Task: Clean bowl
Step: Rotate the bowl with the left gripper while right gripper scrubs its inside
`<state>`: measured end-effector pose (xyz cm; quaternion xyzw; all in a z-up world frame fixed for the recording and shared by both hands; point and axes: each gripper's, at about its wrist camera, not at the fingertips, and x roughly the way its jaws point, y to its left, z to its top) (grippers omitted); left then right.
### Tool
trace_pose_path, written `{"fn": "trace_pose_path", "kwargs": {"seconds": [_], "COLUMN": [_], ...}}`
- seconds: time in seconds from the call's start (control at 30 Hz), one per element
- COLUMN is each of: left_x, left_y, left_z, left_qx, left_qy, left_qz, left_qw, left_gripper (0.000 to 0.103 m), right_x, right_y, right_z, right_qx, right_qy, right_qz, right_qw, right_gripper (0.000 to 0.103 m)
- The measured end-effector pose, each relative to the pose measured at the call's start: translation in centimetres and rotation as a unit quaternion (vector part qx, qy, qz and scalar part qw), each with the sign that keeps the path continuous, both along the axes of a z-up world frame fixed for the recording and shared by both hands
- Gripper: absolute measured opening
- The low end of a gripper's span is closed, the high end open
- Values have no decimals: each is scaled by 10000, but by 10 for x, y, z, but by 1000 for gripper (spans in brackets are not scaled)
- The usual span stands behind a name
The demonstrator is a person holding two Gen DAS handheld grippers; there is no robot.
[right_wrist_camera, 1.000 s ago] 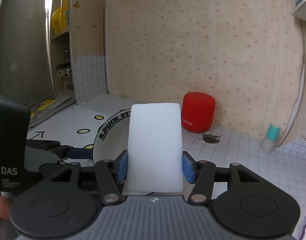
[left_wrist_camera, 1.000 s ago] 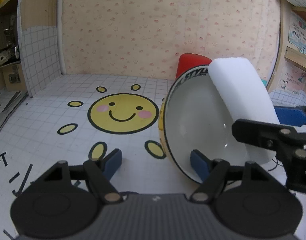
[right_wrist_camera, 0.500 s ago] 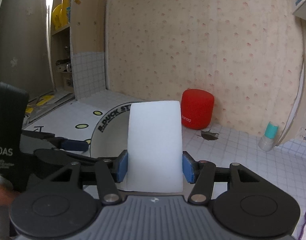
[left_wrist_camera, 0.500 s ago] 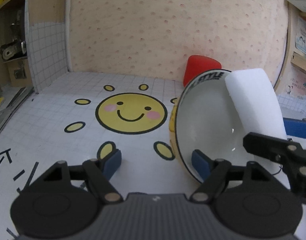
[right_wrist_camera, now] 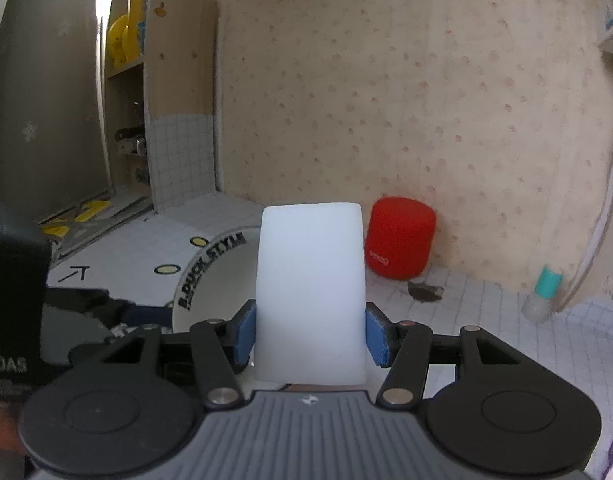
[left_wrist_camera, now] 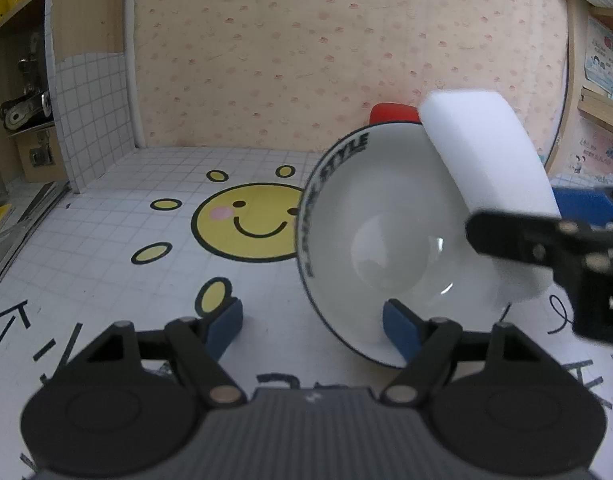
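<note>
A: What does the left wrist view show?

B: A white gridded surface printed with a smiling yellow sun, black arrows and lettering. Behind it stands a pinkish dotted wall, with wooden shelves at both edges. The left tool has its blue pads standing apart. The bowl, white with a lettered rim, is tipped on edge with its opening facing the camera; the right-hand pad touches its lower rim, the other pad is clear of it. A white sponge rests against the bowl's right inner side, with the right tool's black linkage in front.

A: And the right wrist view?

B: The right tool is clamped on the sponge, which stands upright between its pads. The bowl sits behind and to the left. A red speaker stands against the wall, a teal-capped bottle further right, and shelves with yellow items at the left.
</note>
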<state>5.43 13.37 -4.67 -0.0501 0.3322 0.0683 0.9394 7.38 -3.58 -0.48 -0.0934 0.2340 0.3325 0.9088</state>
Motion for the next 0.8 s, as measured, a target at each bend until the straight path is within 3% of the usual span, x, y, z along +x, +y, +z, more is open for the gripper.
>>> {"fn": "trace_pose_path", "kwargs": {"seconds": [0.8], "left_x": [-3], "left_y": [3], "left_z": [2], "left_qx": [26], "left_qy": [4], "left_qz": [-45], "left_qw": [10000], "left_gripper": [77], "right_x": [1], "right_y": [11], "right_z": [2], "right_qx": [-80], "right_qy": [-39], "right_qz": [89], "right_qw": [9999], "right_gripper": [54]}}
